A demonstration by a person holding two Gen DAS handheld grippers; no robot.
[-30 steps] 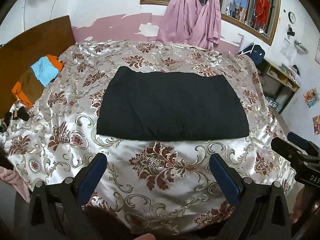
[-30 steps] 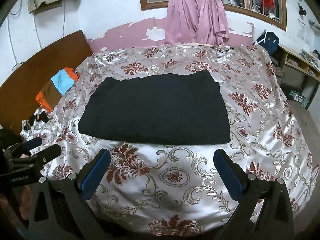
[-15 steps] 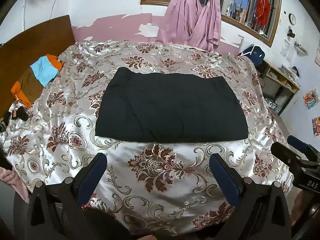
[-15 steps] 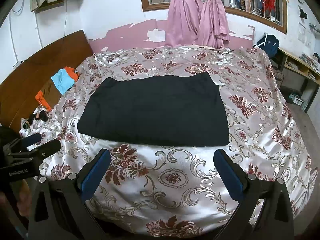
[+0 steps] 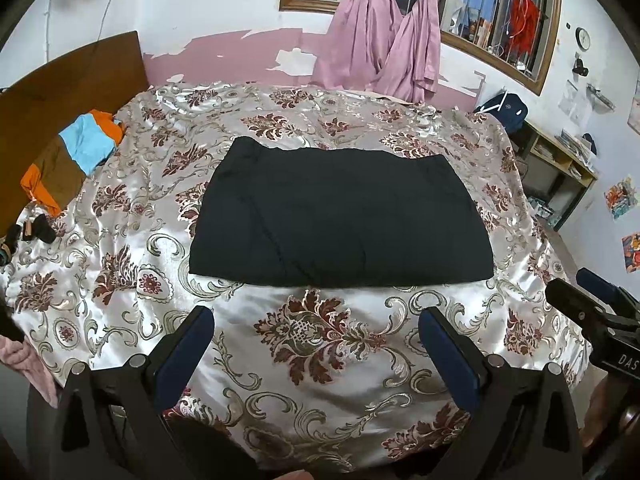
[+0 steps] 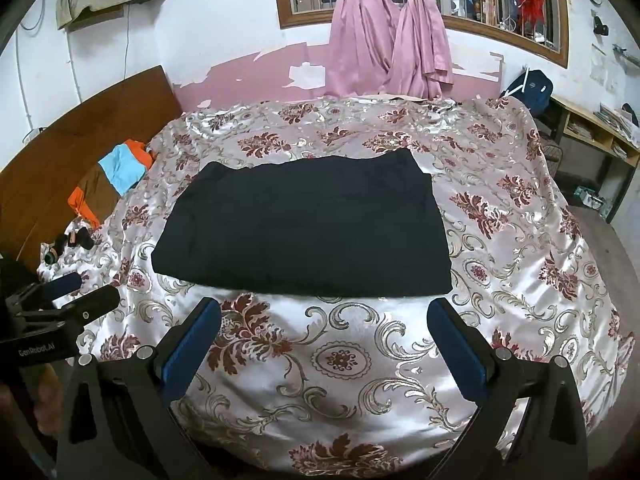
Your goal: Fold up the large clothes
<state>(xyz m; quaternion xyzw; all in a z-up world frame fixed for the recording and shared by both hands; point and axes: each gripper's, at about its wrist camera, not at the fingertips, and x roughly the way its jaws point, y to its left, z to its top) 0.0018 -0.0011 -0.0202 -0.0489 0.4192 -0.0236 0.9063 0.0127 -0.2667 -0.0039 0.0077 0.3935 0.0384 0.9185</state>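
Fingers spread wide and empty on both tools: left gripper (image 5: 318,344) and right gripper (image 6: 324,338), each hanging above the near part of the bed, short of the cloth. Right gripper also visible at the edge of the left view (image 5: 592,308), left gripper at the edge of the right view (image 6: 68,296), so side by side and near one another.

Dark navy fabric garment (image 5: 340,216), lying flat in the middle of the shiny floral-patterned bedspread (image 5: 320,364), already a tidy, roughly rectangular slab with straight edges and only faint creases. Near edge rounded, as of a fold, though not certain.

Judged progress: well along, with at least one fold apparently done, nothing gripped at present. Possibly one more halving left to make a compact bundle, or else finished; impossible to say which from these views.

Orange, brown and blue clothing (image 5: 72,160) bunched by the wooden headboard (image 6: 80,128), well apart, untouched.
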